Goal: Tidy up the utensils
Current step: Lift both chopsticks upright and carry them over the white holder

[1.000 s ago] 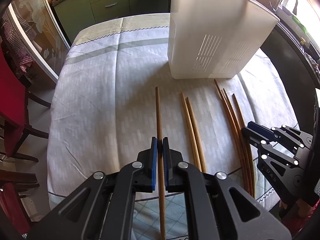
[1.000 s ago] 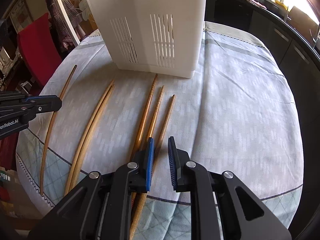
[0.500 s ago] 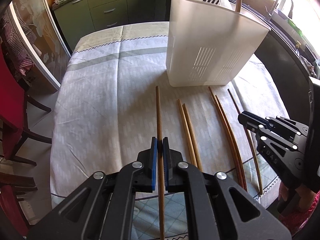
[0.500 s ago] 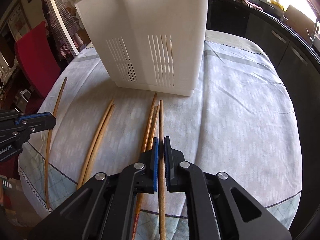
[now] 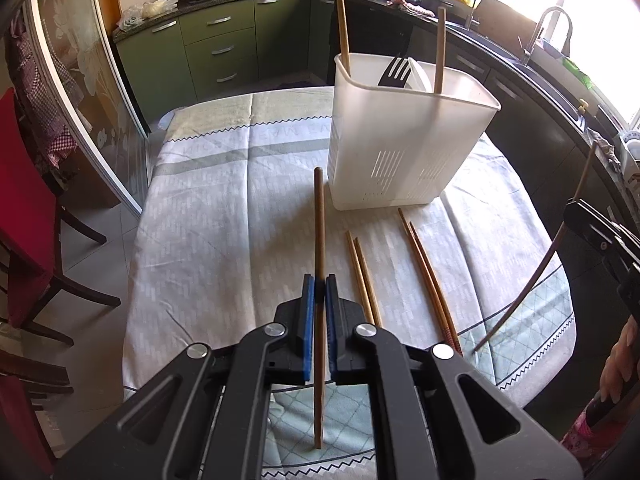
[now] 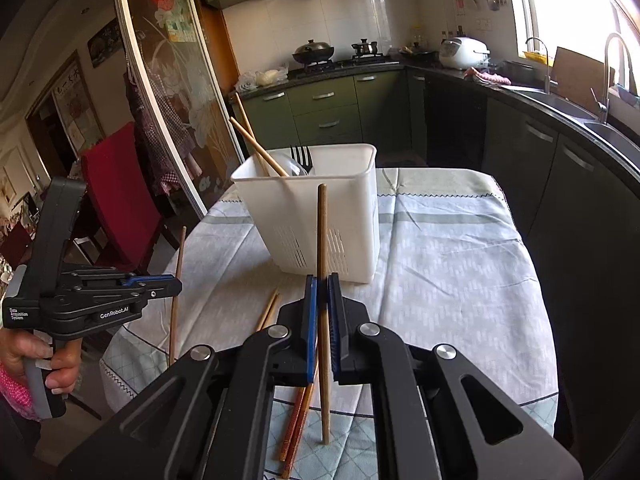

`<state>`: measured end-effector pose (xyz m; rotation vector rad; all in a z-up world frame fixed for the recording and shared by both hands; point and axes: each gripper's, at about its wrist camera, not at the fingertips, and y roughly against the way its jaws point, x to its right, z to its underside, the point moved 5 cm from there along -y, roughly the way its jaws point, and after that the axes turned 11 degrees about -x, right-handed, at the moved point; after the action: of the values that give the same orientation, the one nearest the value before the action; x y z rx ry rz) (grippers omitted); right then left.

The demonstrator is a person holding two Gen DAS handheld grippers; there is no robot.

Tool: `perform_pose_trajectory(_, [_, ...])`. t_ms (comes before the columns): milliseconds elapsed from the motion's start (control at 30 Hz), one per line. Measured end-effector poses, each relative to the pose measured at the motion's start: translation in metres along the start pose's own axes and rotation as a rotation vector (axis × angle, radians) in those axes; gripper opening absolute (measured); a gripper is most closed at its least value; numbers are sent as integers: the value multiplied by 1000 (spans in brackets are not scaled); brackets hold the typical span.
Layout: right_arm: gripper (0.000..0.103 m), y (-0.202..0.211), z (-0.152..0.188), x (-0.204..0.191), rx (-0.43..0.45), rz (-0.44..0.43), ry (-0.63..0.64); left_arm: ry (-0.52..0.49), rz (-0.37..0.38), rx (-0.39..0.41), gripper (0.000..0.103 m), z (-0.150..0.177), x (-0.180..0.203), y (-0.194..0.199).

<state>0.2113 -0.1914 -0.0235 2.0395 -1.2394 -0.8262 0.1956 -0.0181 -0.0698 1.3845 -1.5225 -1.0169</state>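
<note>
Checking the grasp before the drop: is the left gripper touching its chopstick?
Touching. The left wrist view shows the left gripper with both blue pads pressed against the chopstick, no gap either side, the stick lifted off the tablecloth.

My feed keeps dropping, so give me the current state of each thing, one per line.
Left tongs: shut on a chopstick, lifted off the table.
Right tongs: shut on a chopstick, lifted.
White caddy: upright, holding two chopsticks and a fork.
Four loose chopsticks: lying flat on the tablecloth, in two pairs.
</note>
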Motion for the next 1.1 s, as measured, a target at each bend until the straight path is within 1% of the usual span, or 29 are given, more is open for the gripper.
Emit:
perform_pose_trajectory(67, [6,13,3,1,17,-4,4,-3,-6,17,5,0,1,6])
perform_pose_trajectory(233, [6,29,5,-5,34,-3,9,-11,-7,40,5,2,3,17])
perform_pose_trajectory(767, [6,34,9,-3,38,-18,13,-21,-6,82,5,0,7,33])
perform_pose_trajectory(933, [6,42,5,-5,47,-28,25,-22,-1,100,5,-4,8,42])
perform_pose_trajectory(1100, [6,57,-6,-12,70,-29,58,-25,15,131,5,-13,12,59])
